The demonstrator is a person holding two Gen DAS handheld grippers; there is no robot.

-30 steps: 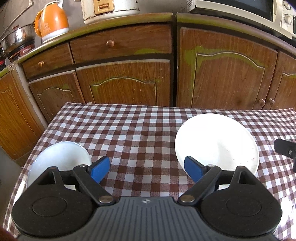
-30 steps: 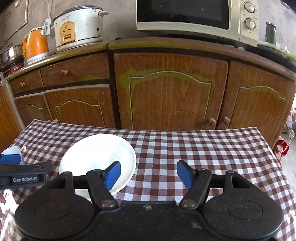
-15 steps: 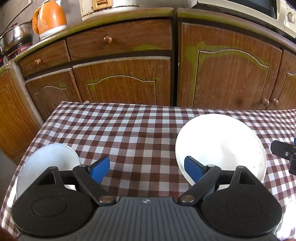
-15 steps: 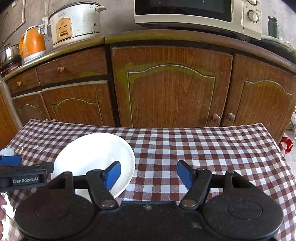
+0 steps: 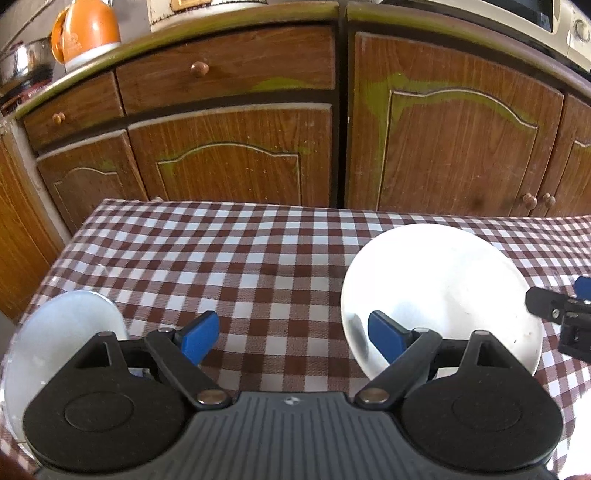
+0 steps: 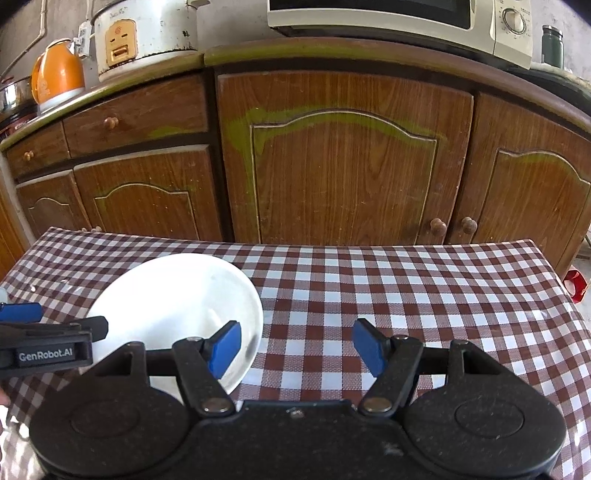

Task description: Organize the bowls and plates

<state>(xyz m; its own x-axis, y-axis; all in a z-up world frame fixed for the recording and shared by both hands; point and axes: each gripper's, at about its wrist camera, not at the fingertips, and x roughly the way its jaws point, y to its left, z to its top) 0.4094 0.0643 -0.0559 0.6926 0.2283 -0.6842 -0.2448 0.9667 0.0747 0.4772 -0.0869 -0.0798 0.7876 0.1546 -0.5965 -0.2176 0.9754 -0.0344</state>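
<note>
A white plate [image 5: 439,291] lies on the checked tablecloth [image 5: 258,266], right of centre in the left wrist view and left of centre [image 6: 177,306] in the right wrist view. A pale bowl [image 5: 55,343] sits at the table's left edge, partly hidden by my left gripper's body. My left gripper [image 5: 291,338] hangs open over the cloth between bowl and plate, its right finger over the plate's near rim. My right gripper [image 6: 297,345] is open too, nothing between its pads, its left finger over the plate's right rim. Each gripper's tip shows at the side of the other's view.
Brown wooden cabinets [image 6: 343,158] stand right behind the table. On the counter are an orange kettle [image 6: 59,75], a rice cooker [image 6: 144,37] and a microwave [image 6: 402,26]. The table's right edge [image 6: 554,273] drops off near a red object on the floor.
Both grippers have come down and forward towards the table. The plate now looks larger and nearer, and the bowl has slid further to the lower left in the left wrist view. Both pairs of jaws stayed equally wide.
</note>
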